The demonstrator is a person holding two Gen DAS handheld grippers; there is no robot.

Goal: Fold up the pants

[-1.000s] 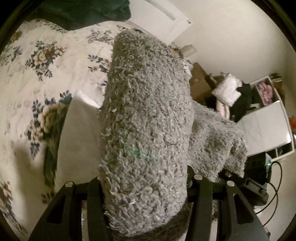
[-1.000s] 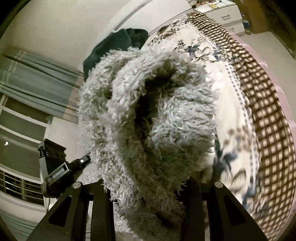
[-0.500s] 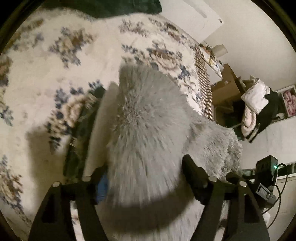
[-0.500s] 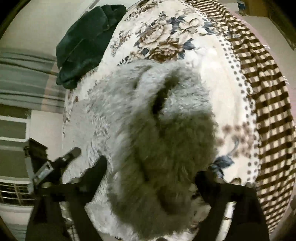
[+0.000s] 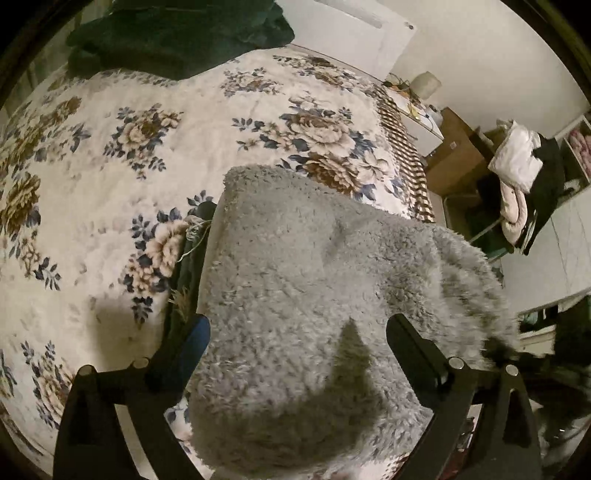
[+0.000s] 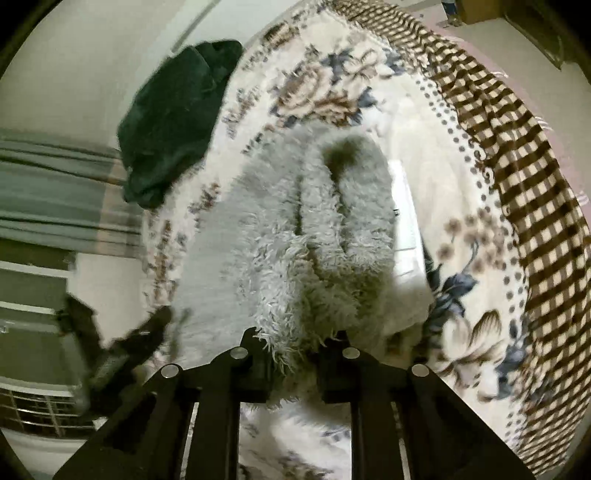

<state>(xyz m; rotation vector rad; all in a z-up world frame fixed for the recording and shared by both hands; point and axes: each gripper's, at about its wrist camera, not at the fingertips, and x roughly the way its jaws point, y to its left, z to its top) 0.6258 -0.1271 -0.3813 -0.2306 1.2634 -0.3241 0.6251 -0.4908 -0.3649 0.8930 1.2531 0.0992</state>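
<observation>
Grey fuzzy pants [image 5: 303, 295] are lying bunched on the floral bedspread [image 5: 110, 155], well short of the dark green garment [image 5: 177, 33] piled at its far end and beside the checked border.

Left gripper [image 5: 295, 332] is opening: fingers wide, pants btwn them but pads not pressing.

Right gripper [image 6: 295, 354] is closing, fingers narrow, fuzzy pile caught btwn them at the pants' near edge.

Step, prob.: laying a fold down and re-gripping. The bundle is looking lumpy w/ a deep crease.

Next move is calling for a firm right pinch, the left finding a fresh edge, then both pulling fabric flat along the bedspread.
</observation>
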